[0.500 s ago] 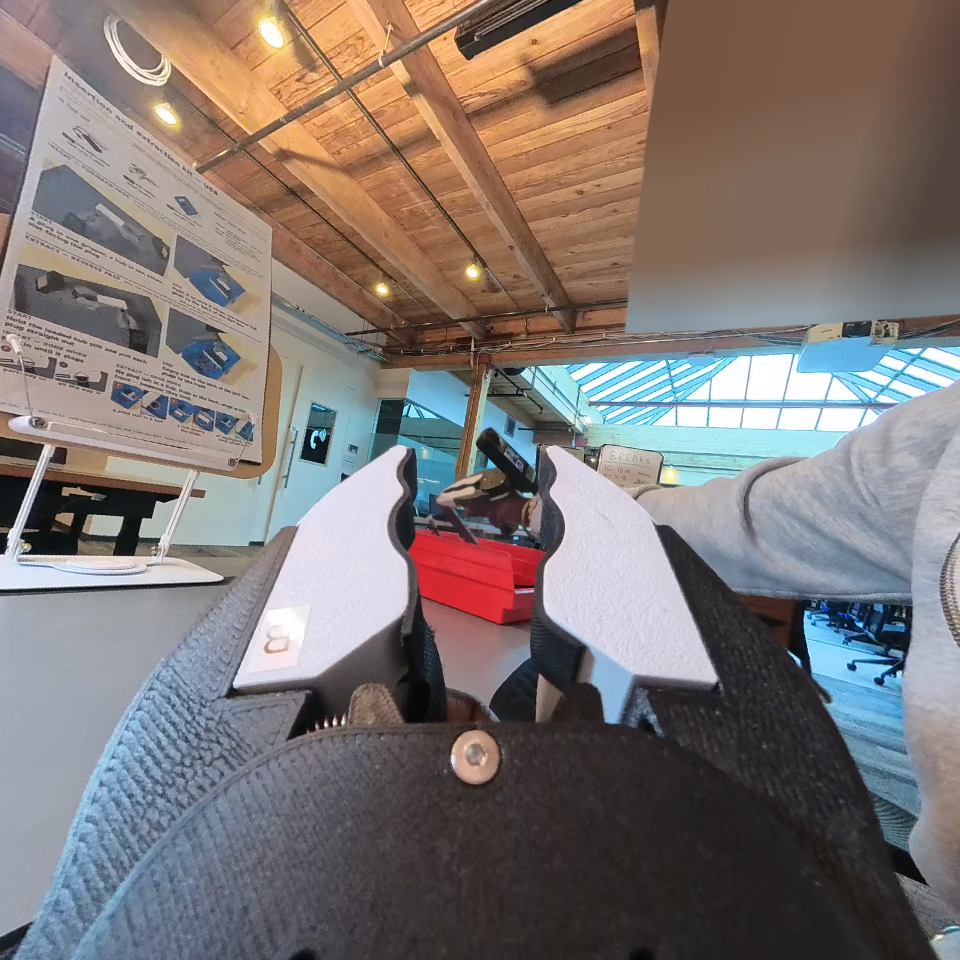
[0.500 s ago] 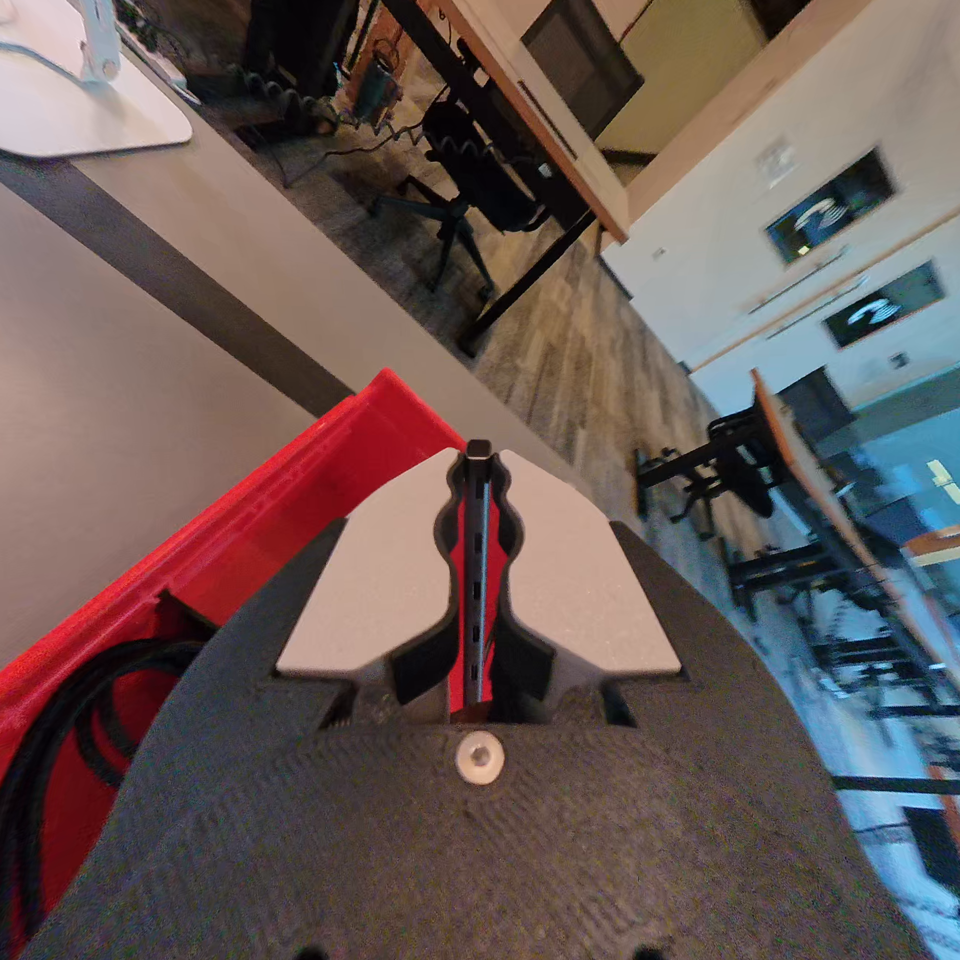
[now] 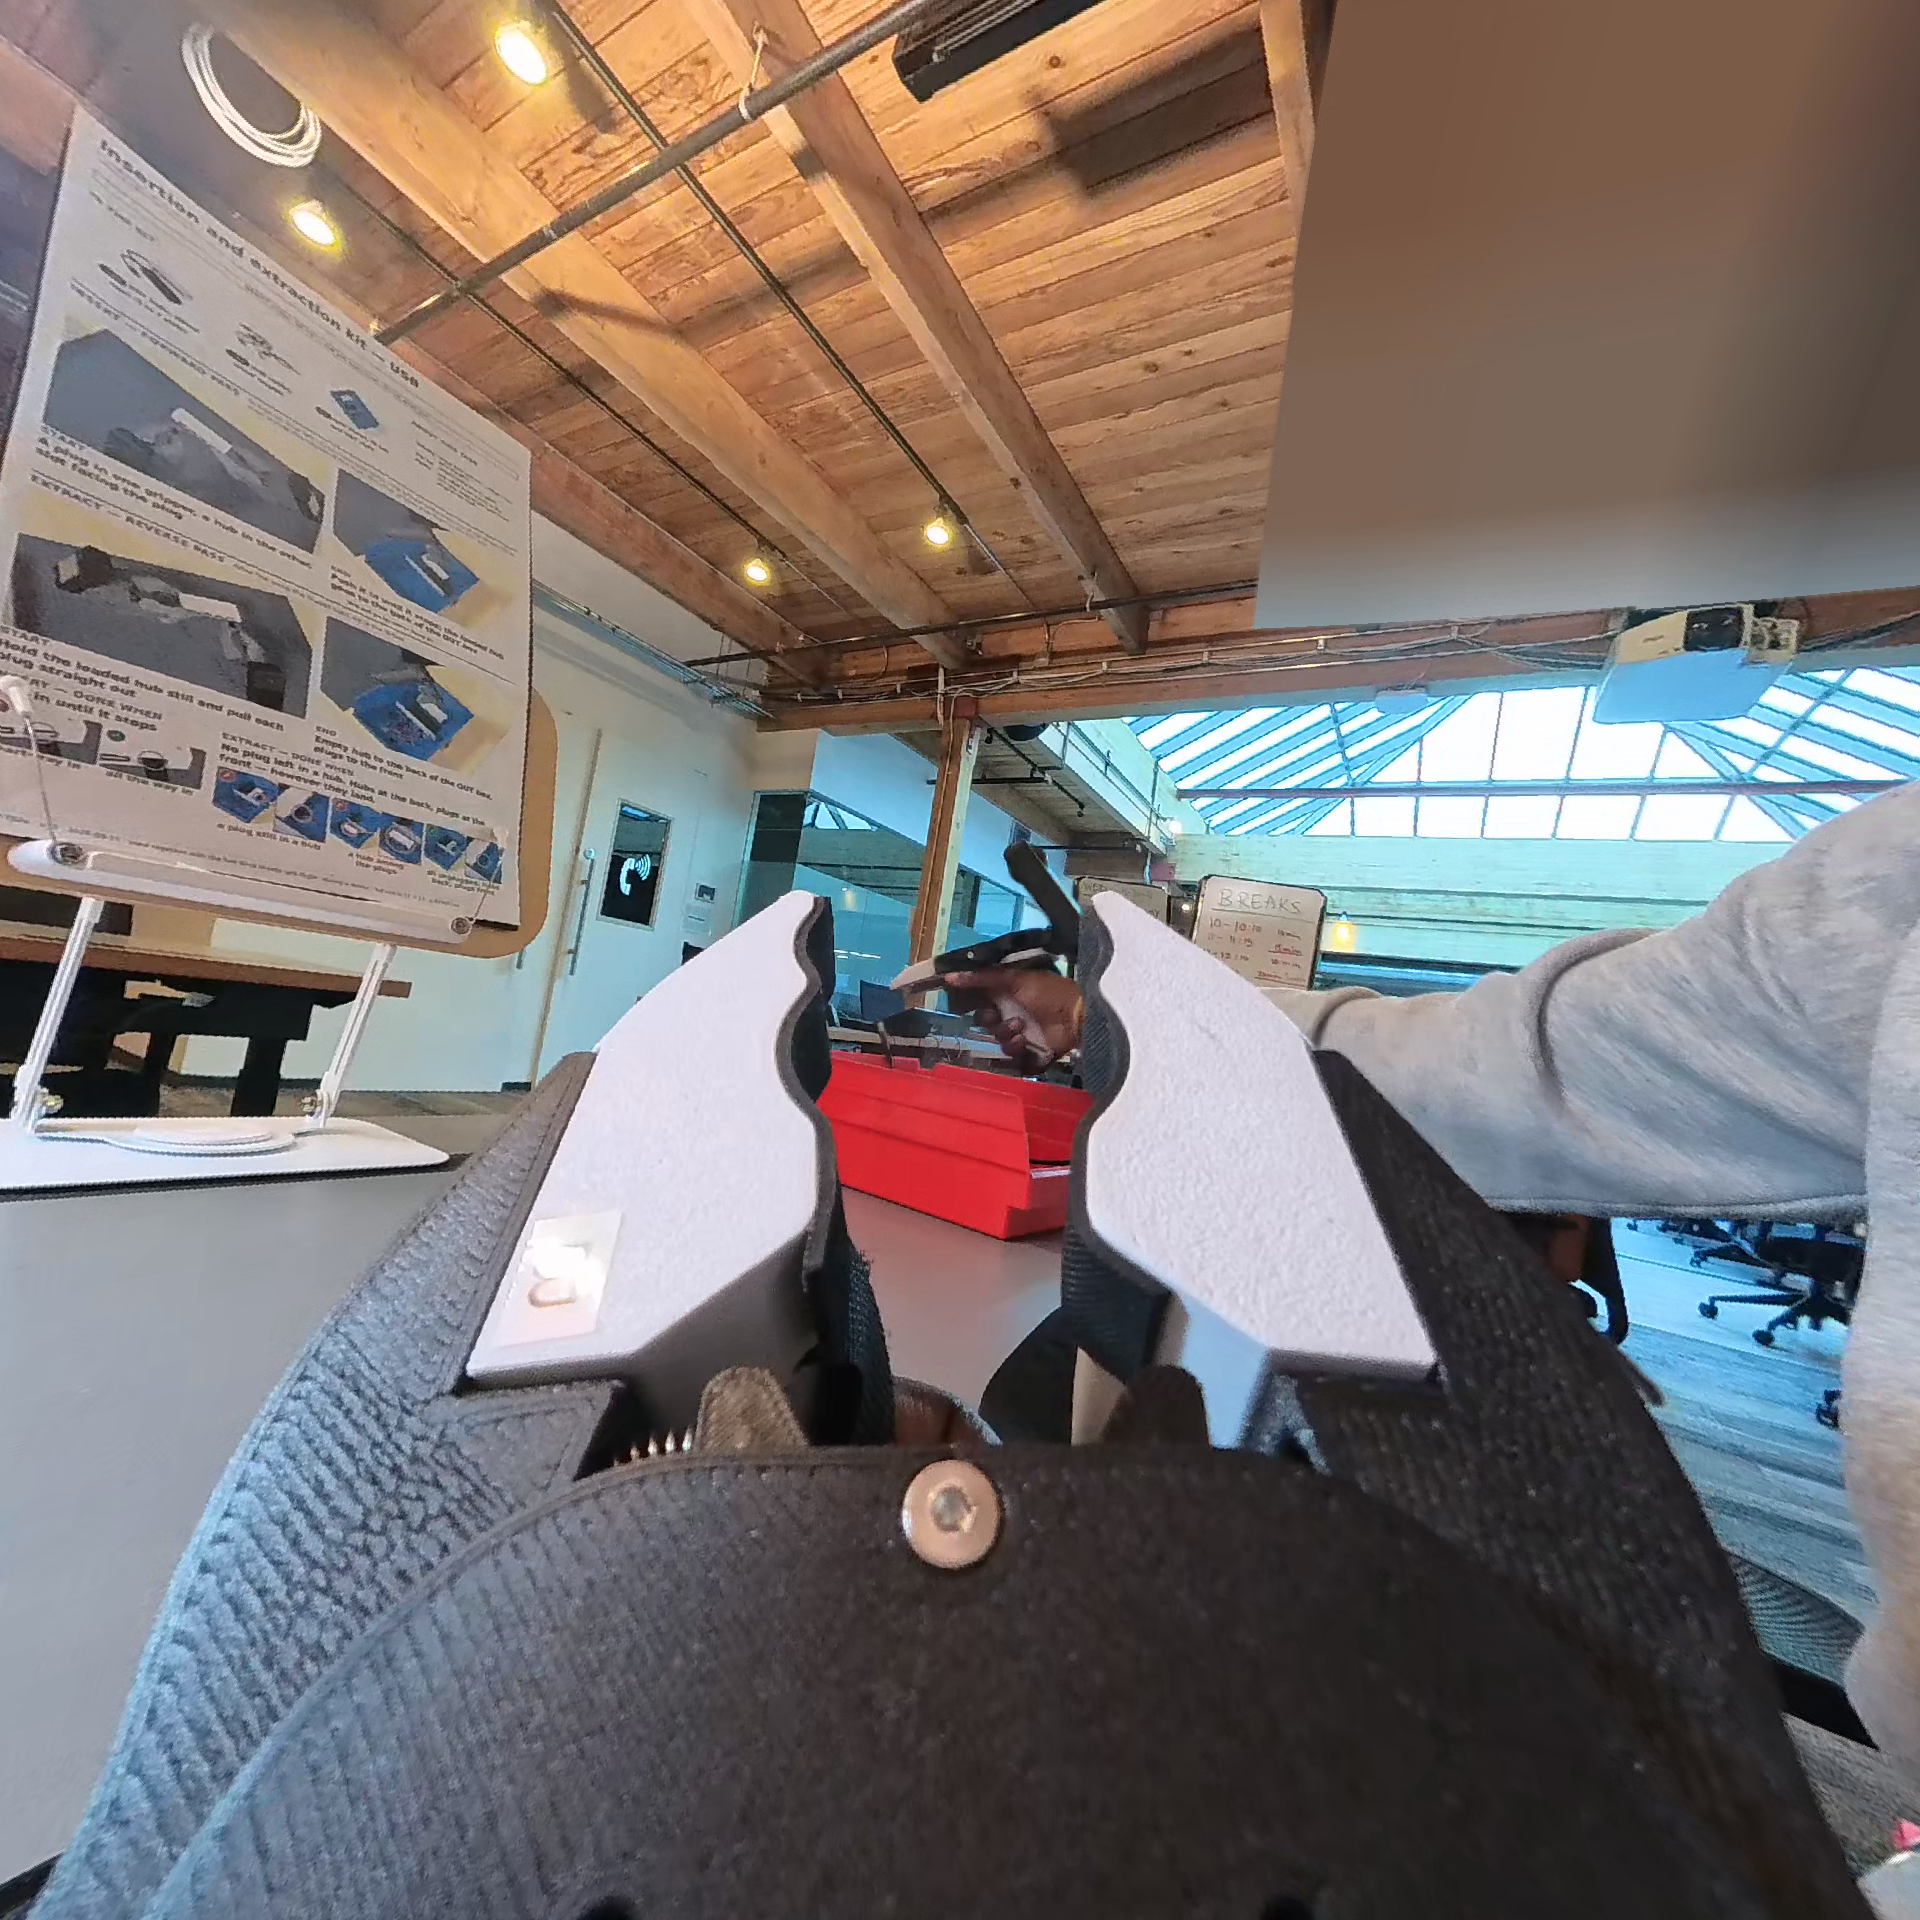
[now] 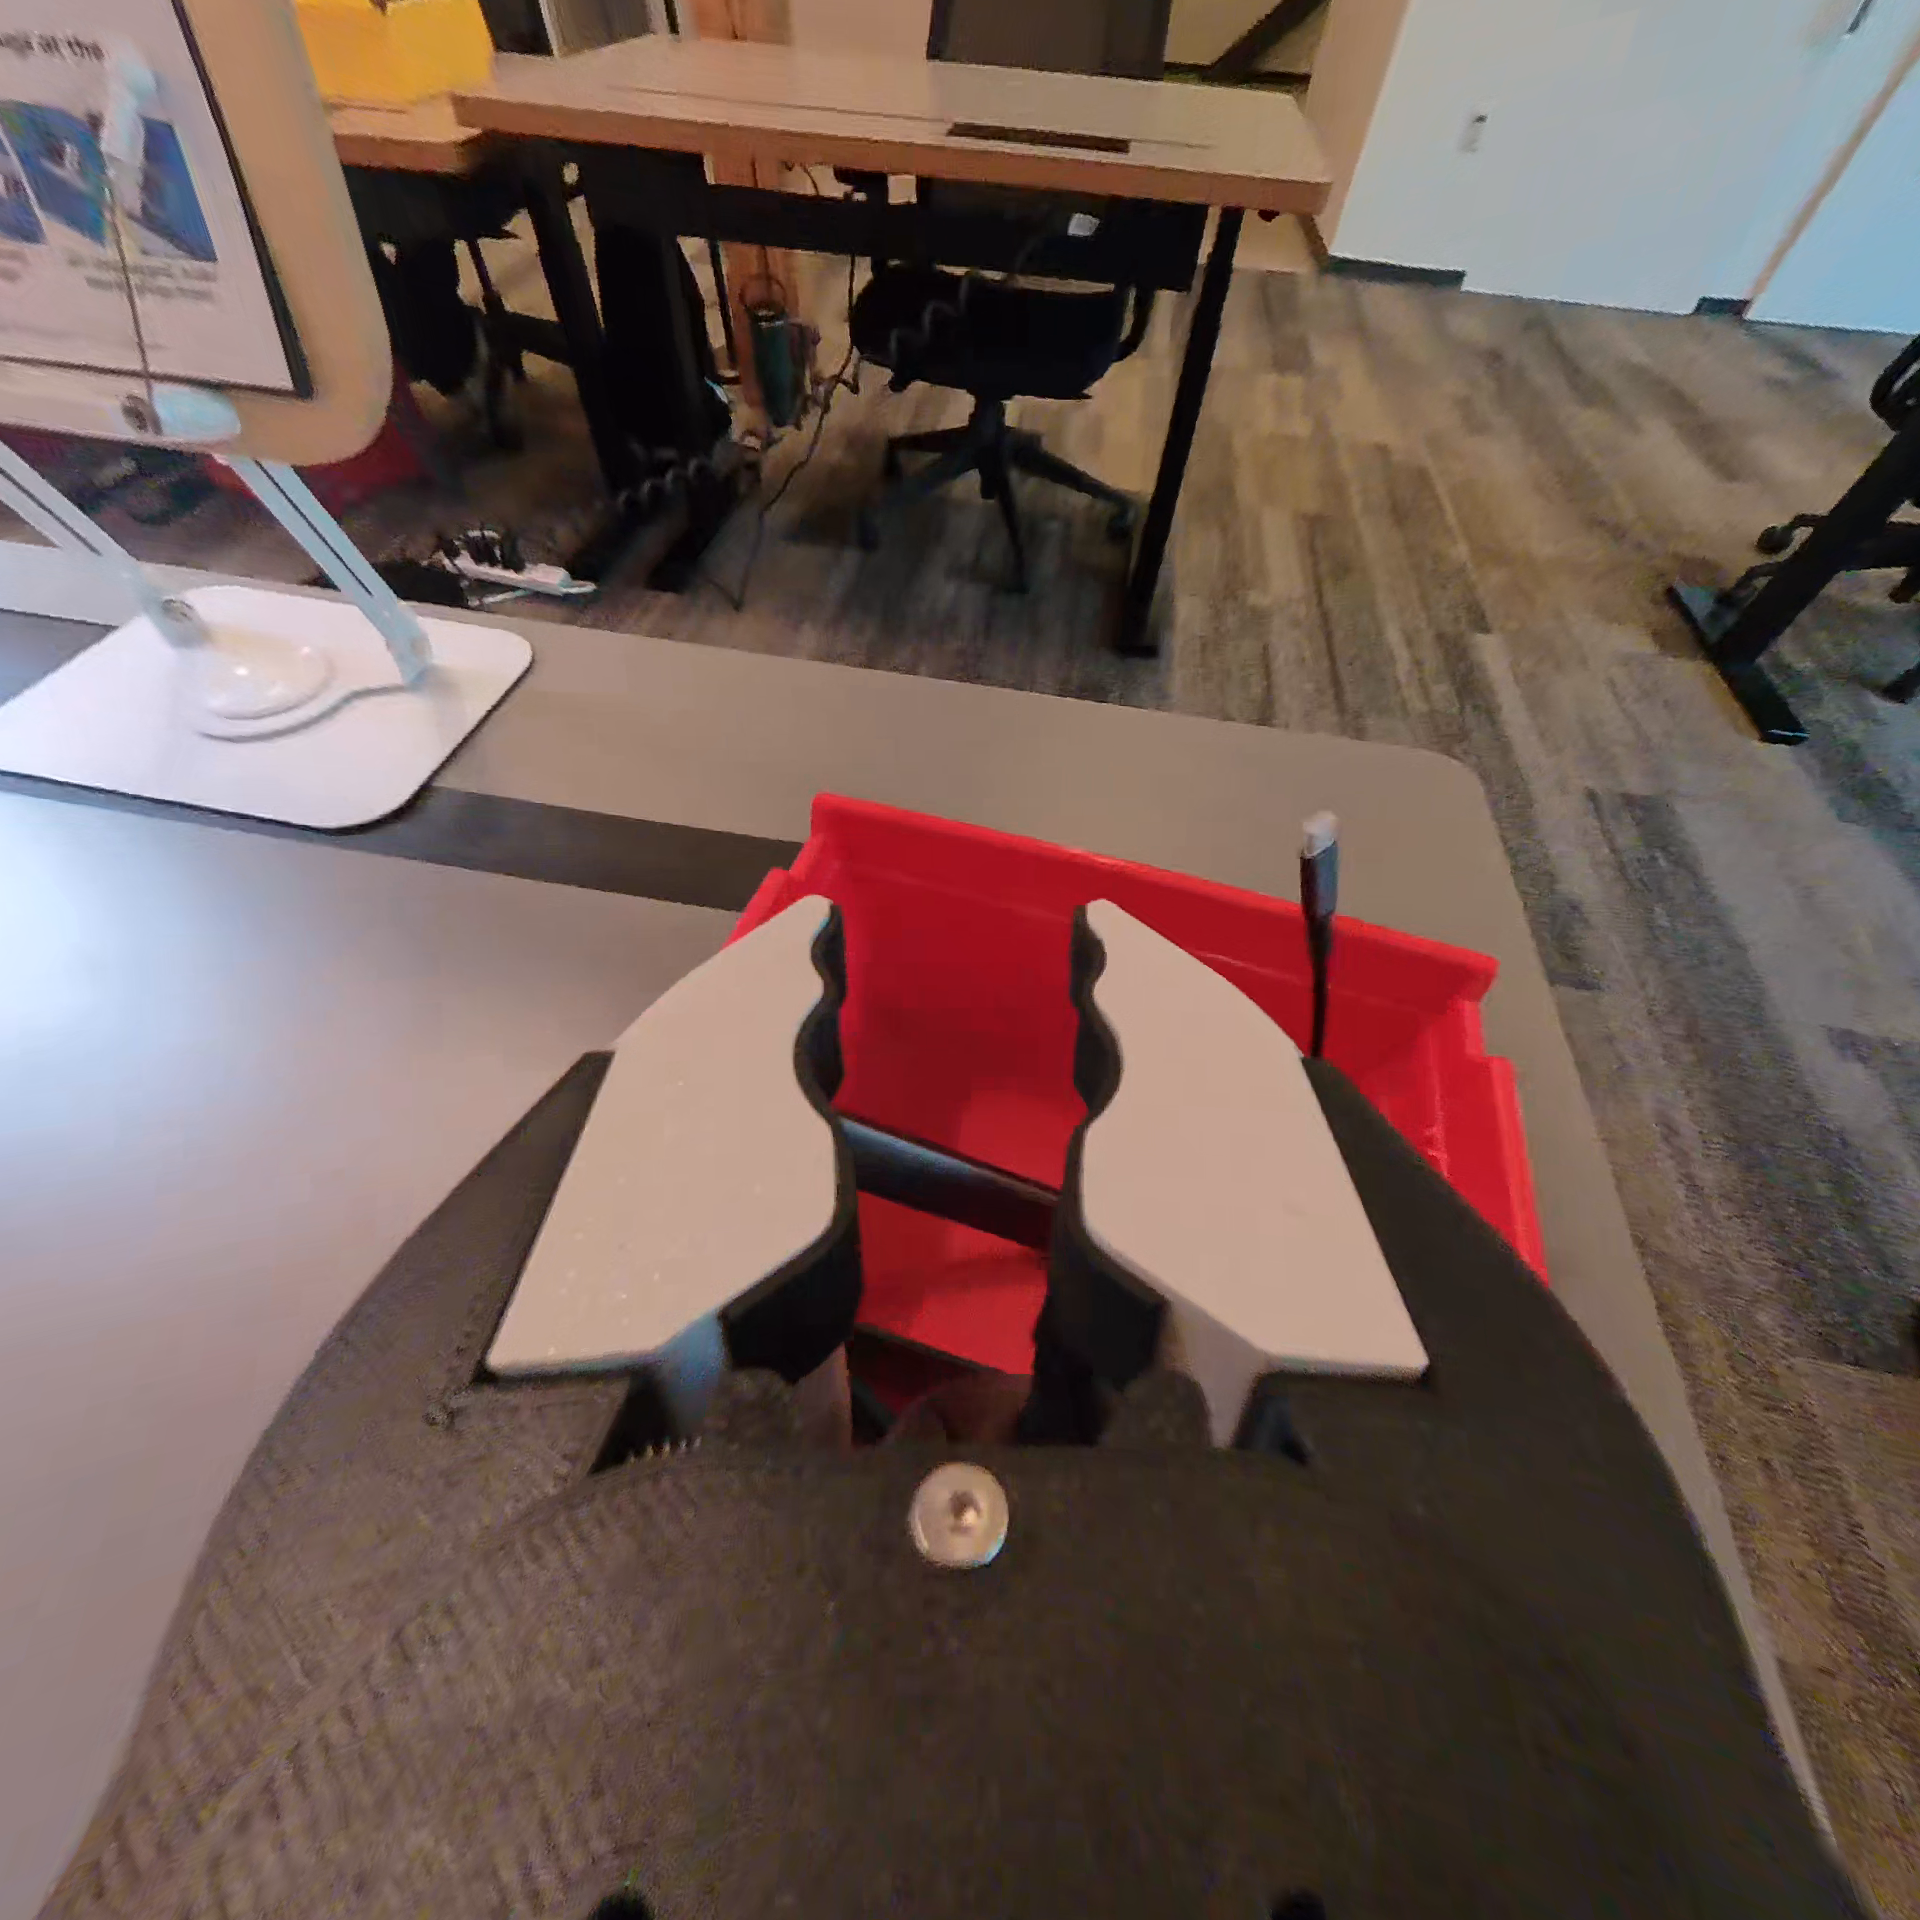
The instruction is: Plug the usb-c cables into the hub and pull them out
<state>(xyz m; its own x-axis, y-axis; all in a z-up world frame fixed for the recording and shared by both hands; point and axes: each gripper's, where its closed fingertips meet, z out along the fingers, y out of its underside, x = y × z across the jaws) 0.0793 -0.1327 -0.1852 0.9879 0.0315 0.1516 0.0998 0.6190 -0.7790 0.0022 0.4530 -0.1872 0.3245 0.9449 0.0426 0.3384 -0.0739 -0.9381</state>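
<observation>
Both grippers empty, fingers apart: right gripper point(image 4: 956, 935) over red bin point(image 4: 1143, 883) at counter's far-right corner, likely next closing on hub point(image 4: 945, 1184); left gripper point(image 3: 951, 925) idle.

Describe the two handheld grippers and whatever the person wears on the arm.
Both the left gripper and the right gripper have a black, textured printed body, one silver screw at its centre, and two pale grey fingers with wavy black-lined inner edges. The left one bears a small whitish sticker. The person's arm wears a grey sweatshirt sleeve.
</observation>
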